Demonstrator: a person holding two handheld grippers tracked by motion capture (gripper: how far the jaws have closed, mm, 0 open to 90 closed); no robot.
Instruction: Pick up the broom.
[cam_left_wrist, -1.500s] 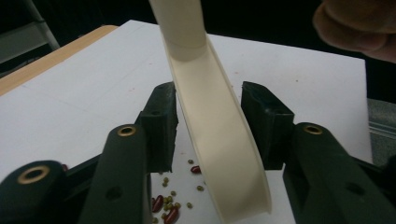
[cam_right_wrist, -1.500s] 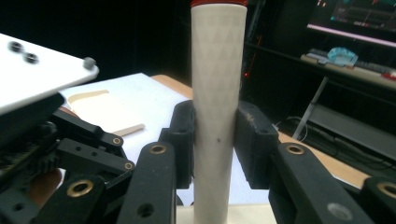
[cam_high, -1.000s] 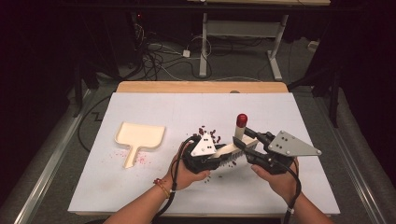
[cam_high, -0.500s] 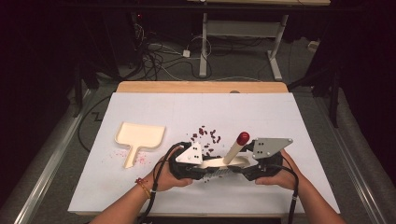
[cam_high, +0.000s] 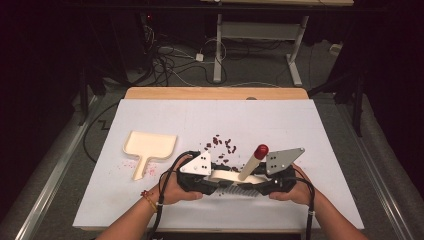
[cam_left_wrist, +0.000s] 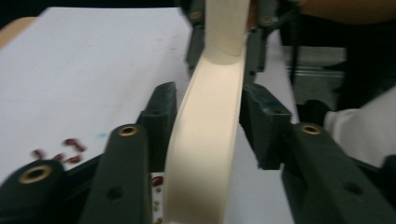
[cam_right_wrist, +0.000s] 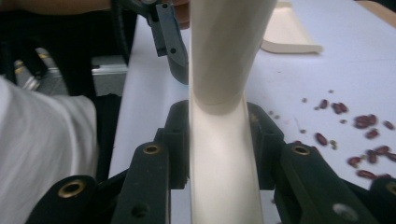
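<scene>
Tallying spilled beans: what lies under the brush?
Under the brush, bristles meet the white table; one red bean peeks beside its cream back. Any beans beneath the bristles are hidden.

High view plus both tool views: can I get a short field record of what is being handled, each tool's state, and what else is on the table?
Thing in hand: cream brush with a red-tipped handle, low over the white table
Left tool: jaws either side of the brush body, just been opening; unclear whether the pads press
Right tool: jaws just been closing, pads against the brush
Dustpan: cream, lying flat to the left, untouched
Beans: dark red, scattered just beyond the brush
</scene>
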